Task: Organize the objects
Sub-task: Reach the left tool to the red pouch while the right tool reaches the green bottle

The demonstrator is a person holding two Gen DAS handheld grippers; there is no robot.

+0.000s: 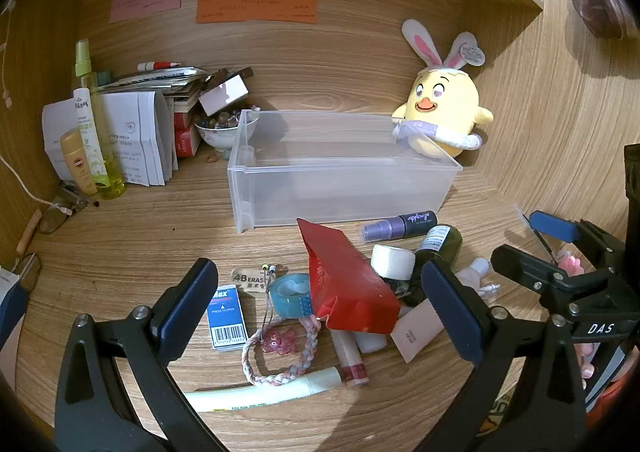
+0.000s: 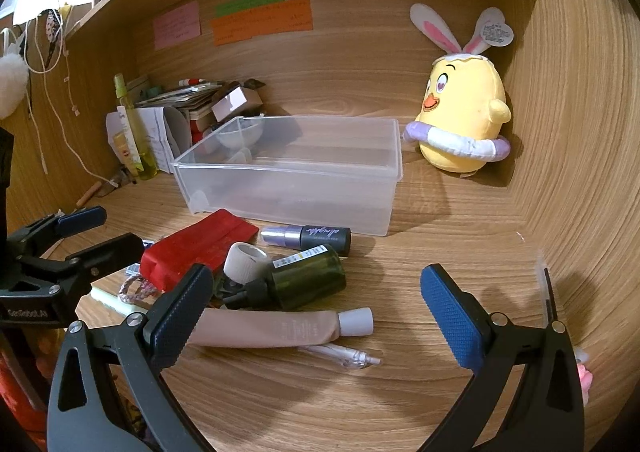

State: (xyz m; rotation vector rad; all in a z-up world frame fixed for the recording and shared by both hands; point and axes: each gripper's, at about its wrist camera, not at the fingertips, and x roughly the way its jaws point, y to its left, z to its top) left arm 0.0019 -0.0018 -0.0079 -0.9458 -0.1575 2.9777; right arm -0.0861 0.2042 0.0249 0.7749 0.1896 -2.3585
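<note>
Now | both tools spread, empty | clutter pile [image 1: 352, 292] beneath | clear bin [image 1: 340, 167] beyond

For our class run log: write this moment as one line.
left gripper: open, empty | right gripper: open, empty | clear bin: empty | clutter: on desk

A wooden desk [image 2: 400, 392] carries a clear bin [image 2: 296, 171] and scattered toiletries [image 2: 308, 276].

Writing on the wall notes [image 1: 256, 5] too small to read
</note>
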